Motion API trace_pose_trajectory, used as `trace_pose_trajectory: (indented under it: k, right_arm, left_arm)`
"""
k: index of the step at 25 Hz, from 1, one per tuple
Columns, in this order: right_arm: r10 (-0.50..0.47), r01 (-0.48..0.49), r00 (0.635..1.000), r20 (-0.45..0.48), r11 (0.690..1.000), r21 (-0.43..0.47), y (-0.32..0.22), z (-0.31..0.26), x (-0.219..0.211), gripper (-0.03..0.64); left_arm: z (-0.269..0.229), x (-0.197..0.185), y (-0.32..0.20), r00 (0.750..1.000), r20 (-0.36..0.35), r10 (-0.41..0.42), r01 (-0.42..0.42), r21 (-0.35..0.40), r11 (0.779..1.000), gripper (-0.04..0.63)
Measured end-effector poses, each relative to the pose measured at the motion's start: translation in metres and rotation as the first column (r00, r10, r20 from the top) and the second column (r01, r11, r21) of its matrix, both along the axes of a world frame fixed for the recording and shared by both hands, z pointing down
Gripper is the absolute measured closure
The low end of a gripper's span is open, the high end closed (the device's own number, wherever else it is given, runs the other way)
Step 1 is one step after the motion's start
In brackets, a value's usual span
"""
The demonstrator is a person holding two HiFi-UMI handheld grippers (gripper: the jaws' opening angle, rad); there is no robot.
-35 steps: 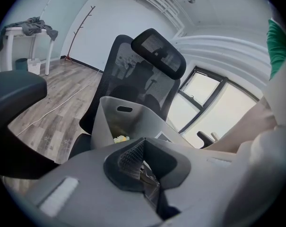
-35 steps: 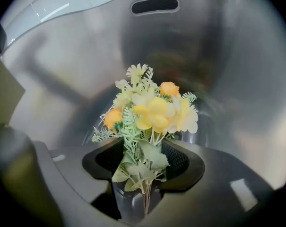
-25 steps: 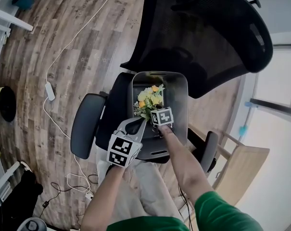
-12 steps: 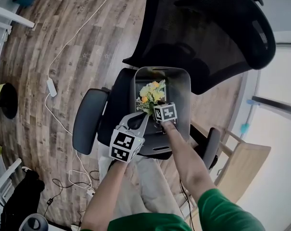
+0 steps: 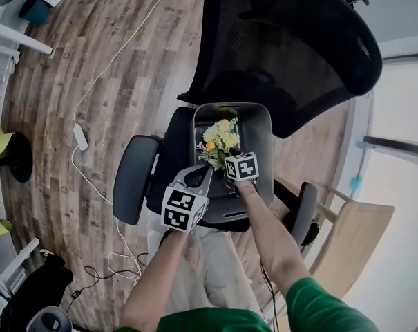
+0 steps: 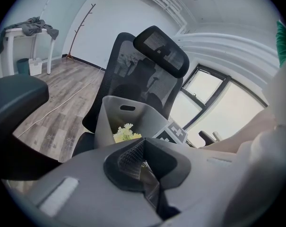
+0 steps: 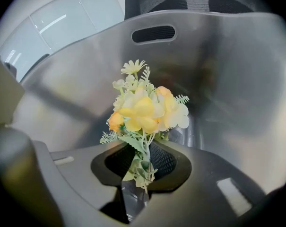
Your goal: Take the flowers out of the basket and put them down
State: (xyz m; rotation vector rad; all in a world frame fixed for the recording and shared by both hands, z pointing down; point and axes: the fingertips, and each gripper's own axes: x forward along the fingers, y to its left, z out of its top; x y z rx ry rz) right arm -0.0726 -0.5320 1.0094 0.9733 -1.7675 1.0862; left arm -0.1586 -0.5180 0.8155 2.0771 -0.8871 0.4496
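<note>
A: Your left gripper sits closed, nearest you.
B: Your right gripper has just closed on the flowers by their stems, inside the basket on the chair.
A: They look light, soft, crushable; you want the stems, never the blooms

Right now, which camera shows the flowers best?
The right gripper view: the flowers fill its middle, stems pinched between the right gripper's jaws, which have just been closing. The head view shows them small inside the grey basket; the left gripper view, just pale tips.
</note>
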Motion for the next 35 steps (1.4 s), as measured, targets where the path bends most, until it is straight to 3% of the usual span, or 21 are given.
trace_pose_trajectory:
  k: [10,19,24,29,35]
  right_arm:
    - [0.065,-0.067,0.998,0.02,0.989,0.135,-0.017,-0.083,-0.006,0.515]
    - [0.127,-0.139,0.99,0.061,0.951,0.278,-0.038,-0.189,-0.012,0.515]
    - [0.165,-0.187,0.982,0.089,0.915,0.357,-0.038,-0.26,-0.018,0.515]
    - [0.183,-0.206,0.979,0.094,0.871,0.446,-0.033,-0.334,-0.017,0.515]
    - [0.214,-0.246,0.969,0.122,0.795,0.554,-0.033,-0.424,-0.014,0.515]
  left_arm:
    - [-0.05,-0.007,-0.016,0.998,-0.035,0.053,-0.051,0.051,0.997,0.578]
    - [-0.119,-0.018,-0.026,0.994,-0.042,0.104,-0.098,0.13,0.987,0.578]
    - [-0.164,-0.032,-0.03,0.991,-0.035,0.126,-0.118,0.172,0.978,0.578]
    - [-0.221,-0.046,-0.034,0.992,-0.069,0.104,-0.087,0.222,0.971,0.578]
    - [-0.295,-0.042,-0.03,0.981,-0.109,0.16,-0.119,0.317,0.941,0.578]
